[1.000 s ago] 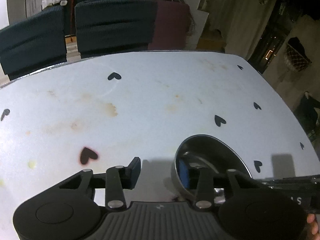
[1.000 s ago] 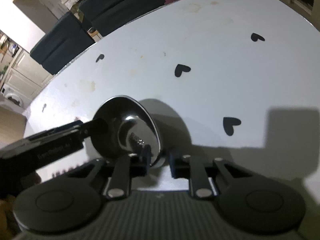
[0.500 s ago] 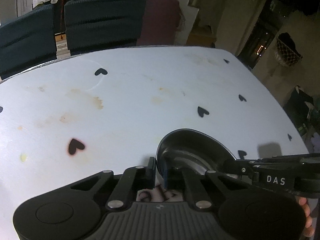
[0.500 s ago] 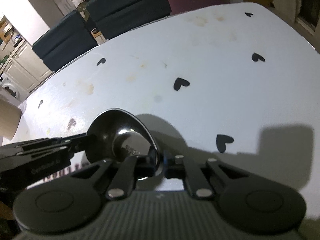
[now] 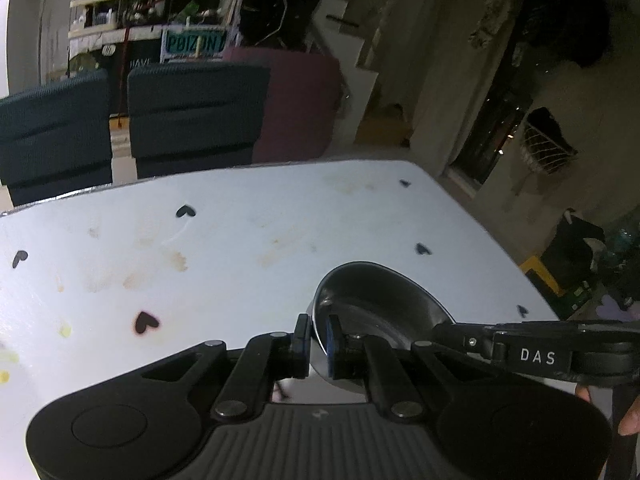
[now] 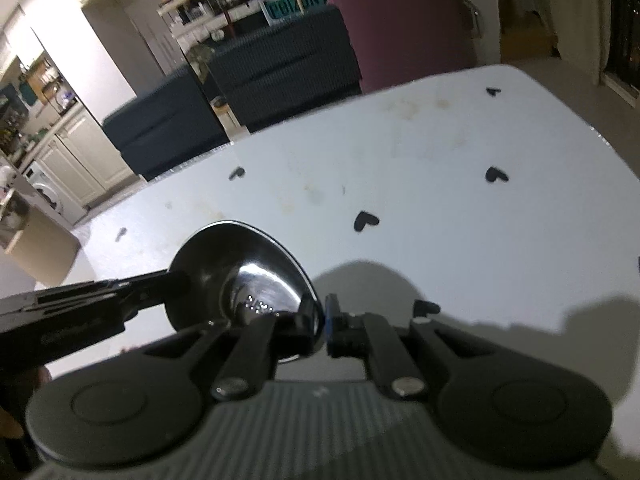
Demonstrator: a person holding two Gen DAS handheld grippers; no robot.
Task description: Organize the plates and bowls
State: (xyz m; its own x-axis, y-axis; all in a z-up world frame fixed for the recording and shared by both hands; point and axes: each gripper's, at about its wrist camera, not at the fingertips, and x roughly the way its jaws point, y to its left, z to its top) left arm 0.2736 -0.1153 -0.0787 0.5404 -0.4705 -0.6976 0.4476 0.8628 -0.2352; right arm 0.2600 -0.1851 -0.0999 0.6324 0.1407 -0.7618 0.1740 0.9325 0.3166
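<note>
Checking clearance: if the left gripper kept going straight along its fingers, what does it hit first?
The left gripper is already shut on the rim of the metal bowl, so the bowl goes with it. Beyond that, probably the white table, bare ahead; depth is uncertain.

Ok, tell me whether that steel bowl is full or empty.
Empty: the steel bowl shows only bare shiny metal inside, in both wrist views, though claw fingers hide part of it.

Both wrist views sit close above the table's (image 5: 248, 240) near edge, angled down toward its far edge and the chairs (image 6: 280, 68). Shared: steel bowl (image 5: 376, 300), seen from opposite sides
</note>
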